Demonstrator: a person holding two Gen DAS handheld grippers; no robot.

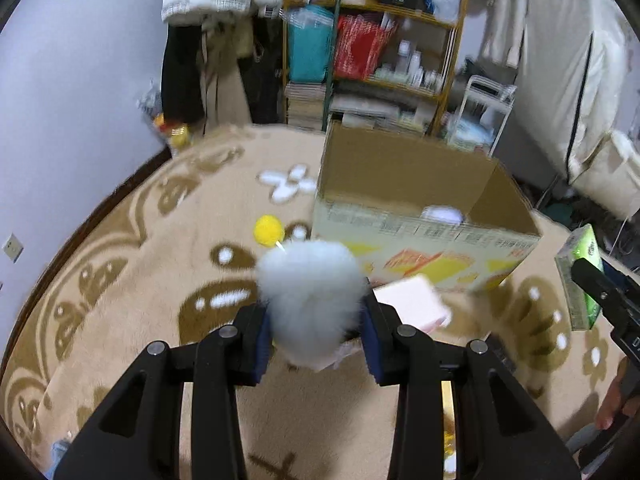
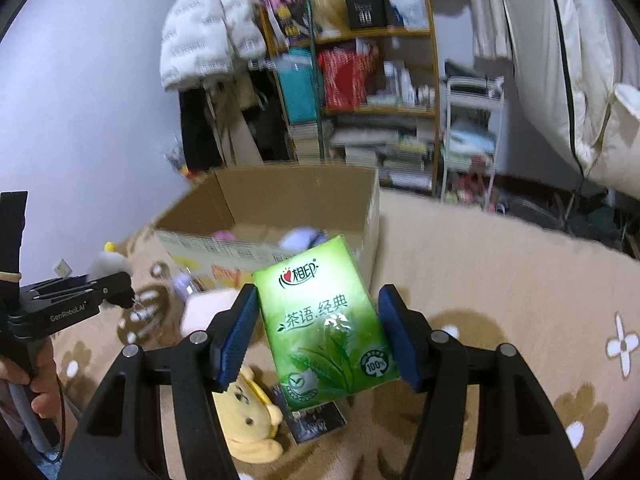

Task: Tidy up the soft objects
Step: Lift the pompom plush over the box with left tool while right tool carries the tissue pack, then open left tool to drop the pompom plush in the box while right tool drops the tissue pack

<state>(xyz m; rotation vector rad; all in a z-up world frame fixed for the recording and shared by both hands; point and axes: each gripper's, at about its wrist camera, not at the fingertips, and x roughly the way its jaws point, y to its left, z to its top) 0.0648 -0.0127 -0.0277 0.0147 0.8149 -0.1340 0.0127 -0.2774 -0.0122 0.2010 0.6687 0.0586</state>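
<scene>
My left gripper [image 1: 316, 316] is shut on a fluffy white plush ball [image 1: 310, 284] and holds it above the carpet, in front of an open cardboard box [image 1: 424, 216]. My right gripper [image 2: 320, 320] is shut on a green tissue pack [image 2: 326, 328], held above the carpet near the box [image 2: 272, 216]. The pack also shows at the right of the left wrist view [image 1: 580, 272]. Inside the box lie a pale purple soft item [image 2: 298, 238] and a pink one [image 2: 224, 235]. A yellow plush bear [image 2: 250, 408] lies under the right gripper.
A yellow pom-pom [image 1: 269, 231] and a pink block [image 1: 416, 304] lie on the beige flower carpet [image 1: 132, 300] beside the box. A dark flat card [image 2: 316, 420] lies by the bear. Cluttered shelves [image 1: 372, 60] and hanging clothes stand behind.
</scene>
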